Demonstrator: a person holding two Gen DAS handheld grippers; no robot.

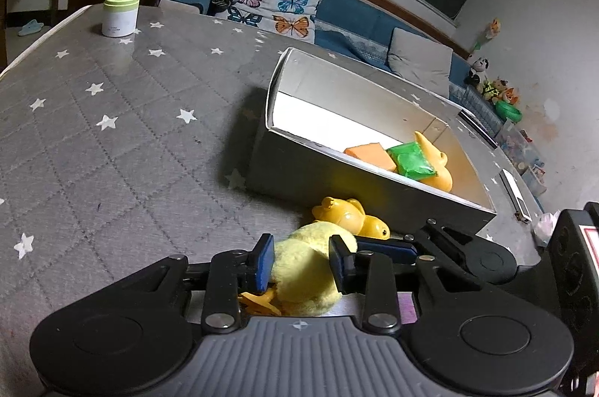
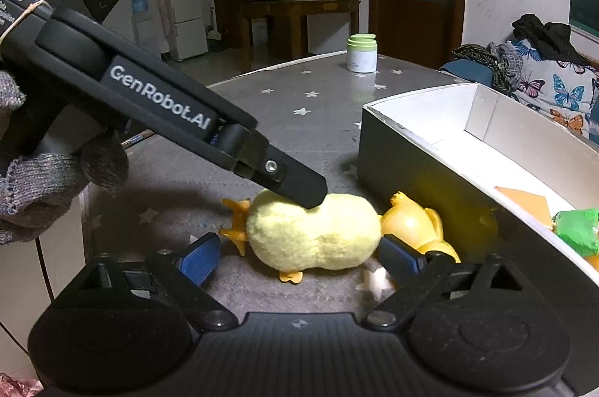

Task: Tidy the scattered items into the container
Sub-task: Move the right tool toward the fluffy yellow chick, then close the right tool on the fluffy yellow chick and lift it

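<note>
A home living room: blue sofa [image 1: 355, 19] with butterfly cushion [image 1: 277, 0], fridge [image 2: 186, 13], wooden dining table [image 2: 299, 11].

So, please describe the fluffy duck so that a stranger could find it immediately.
Find the grey box on the starry tablecloth. Outside its near wall lie two yellow ducks. The plush duck is pale and furry, between the left gripper's pads; its neighbour, the plastic duck, is glossy and darker.

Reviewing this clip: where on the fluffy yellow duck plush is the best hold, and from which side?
Grip the plush duck across its narrower middle, coming from above with one finger on each long side. It lies on its side, a soft peanut shape, and the left hand-held gripper already straddles it that way, so the waist should compress and hold.
</note>
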